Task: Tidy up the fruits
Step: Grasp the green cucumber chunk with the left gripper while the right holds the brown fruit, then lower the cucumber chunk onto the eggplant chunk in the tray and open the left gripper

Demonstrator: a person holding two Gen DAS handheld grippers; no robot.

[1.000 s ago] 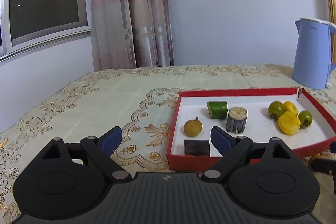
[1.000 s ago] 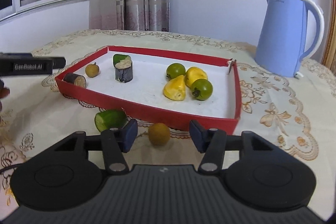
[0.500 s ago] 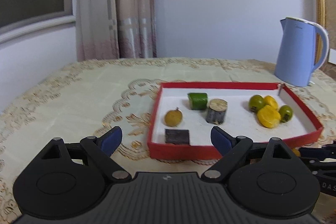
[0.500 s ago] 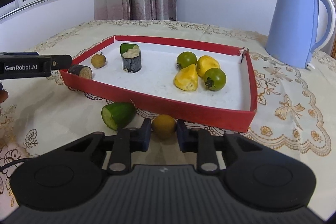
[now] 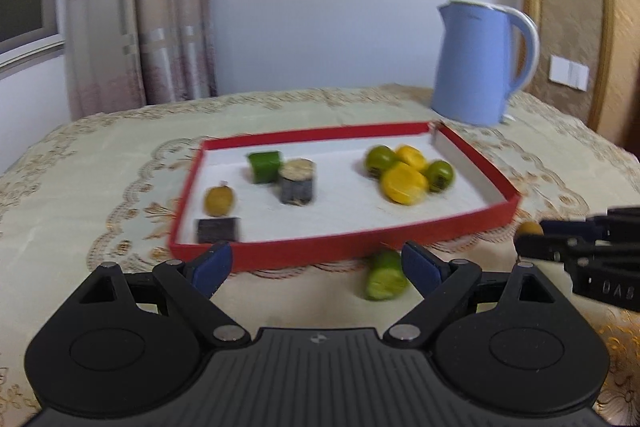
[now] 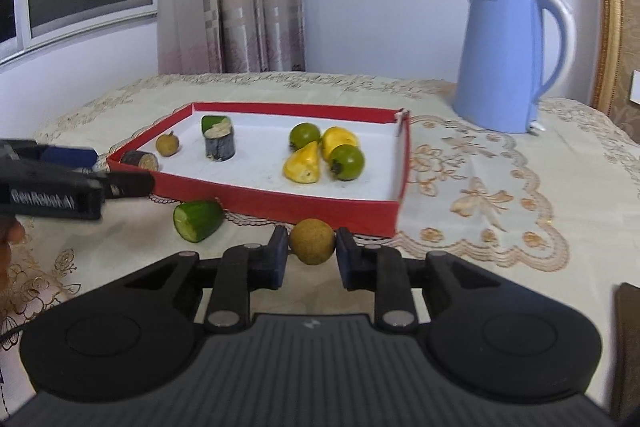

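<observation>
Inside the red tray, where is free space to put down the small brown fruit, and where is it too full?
In the red tray, bare white floor lies between the dark log piece and the yellow-green fruit cluster, and along the near wall. The cluster's right end is crowded; the left corner holds a brown fruit and a dark piece.

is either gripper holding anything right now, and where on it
The right gripper is shut on the round brown fruit, pinched across its sides. The left gripper holds nothing.
</observation>
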